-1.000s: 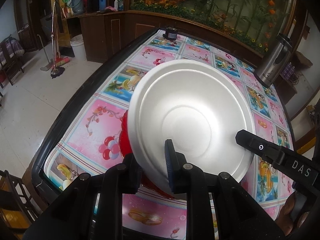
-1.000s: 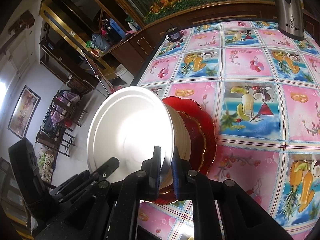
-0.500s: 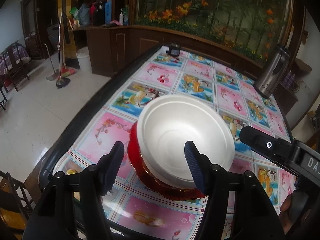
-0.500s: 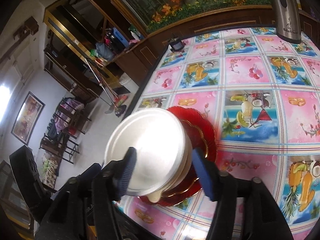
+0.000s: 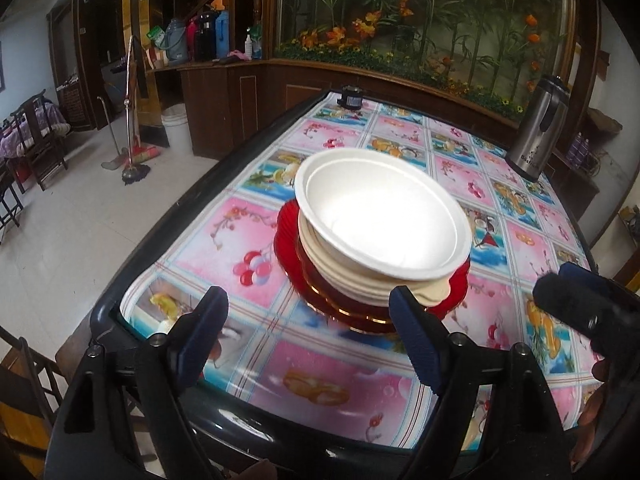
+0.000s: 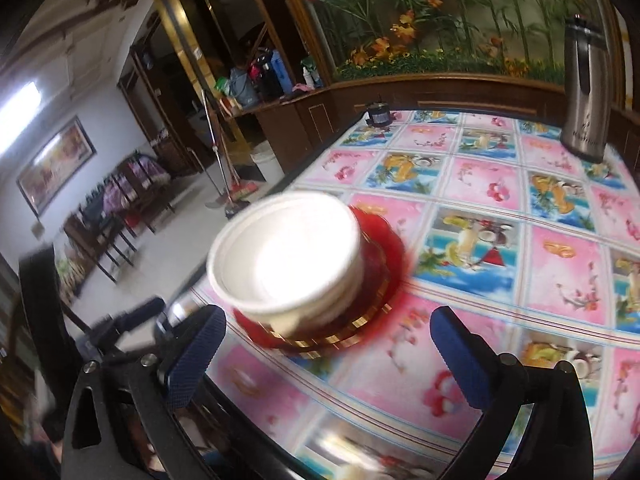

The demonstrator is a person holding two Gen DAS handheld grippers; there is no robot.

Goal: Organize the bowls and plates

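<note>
A stack of white bowls (image 5: 380,224) sits on red gold-rimmed plates (image 5: 360,312) near the table's front left corner; the top bowl leans a little. The same bowls (image 6: 288,256) and red plates (image 6: 380,240) show in the right wrist view. My left gripper (image 5: 308,324) is drawn back in front of the stack, its jaws still opening, nothing between them. My right gripper (image 6: 328,332) is also pulled back, jaws opening wide and empty. Its tip (image 5: 576,300) appears at the right of the left wrist view.
The table (image 5: 520,208) wears a pink and blue fruit-print cloth inside a black rim. A steel thermos (image 5: 538,136) stands at the far right and a small dark jar (image 5: 351,98) at the far edge. A mop, a white bucket and chairs stand on the tiled floor to the left.
Both grippers let go of the top white bowl's rim, opened wide and drew back from the stack. The bowl now rests on the stack.
</note>
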